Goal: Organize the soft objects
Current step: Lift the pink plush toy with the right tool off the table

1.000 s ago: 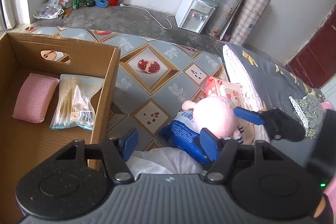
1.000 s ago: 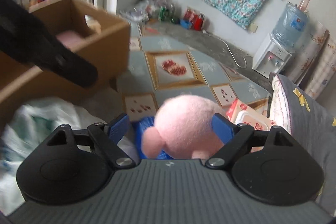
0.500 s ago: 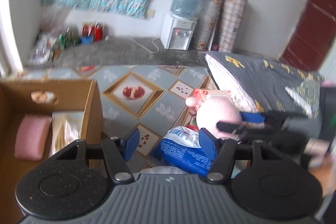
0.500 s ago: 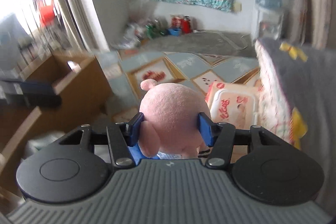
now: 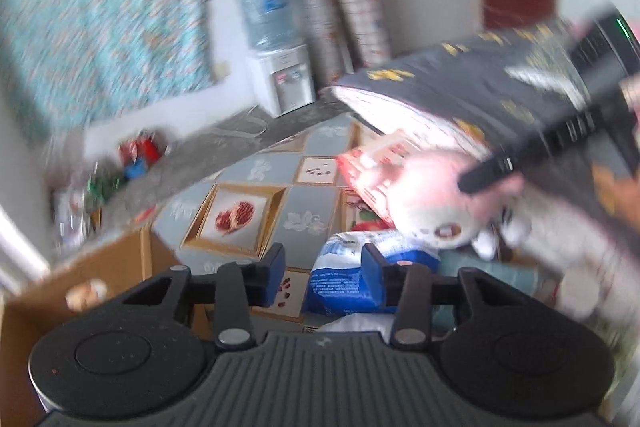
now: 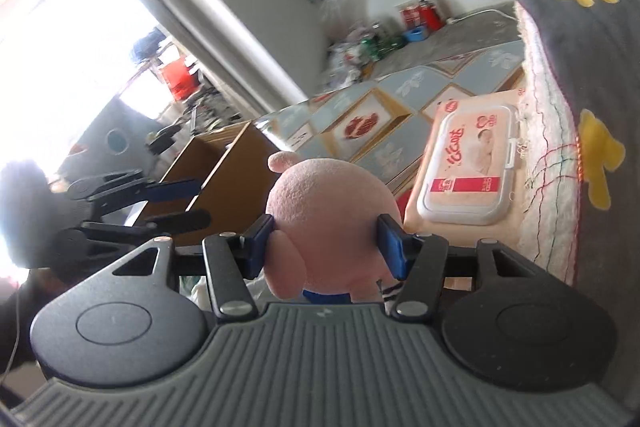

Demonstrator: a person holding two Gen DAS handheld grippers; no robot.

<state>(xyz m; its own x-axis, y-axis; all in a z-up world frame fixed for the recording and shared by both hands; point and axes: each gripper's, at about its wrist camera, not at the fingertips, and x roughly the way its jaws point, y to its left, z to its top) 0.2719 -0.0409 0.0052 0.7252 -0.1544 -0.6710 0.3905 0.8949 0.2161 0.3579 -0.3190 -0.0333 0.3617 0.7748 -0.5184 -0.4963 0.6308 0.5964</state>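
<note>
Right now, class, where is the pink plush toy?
In the right wrist view the pink plush toy sits centre frame, clamped between the right gripper pads, left of the wipes pack and right of the cardboard box.

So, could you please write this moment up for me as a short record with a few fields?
setting: patterned floor mat in a room, cardboard box at one side
right gripper: shut on the pink plush toy, both pads pressing its sides
left gripper: jaws have just been closing, nothing pressed between them, blue packet lying beyond
wipes pack: flat on the mat, beside the dark folded blanket
image quality: left wrist view motion-blurred
</note>
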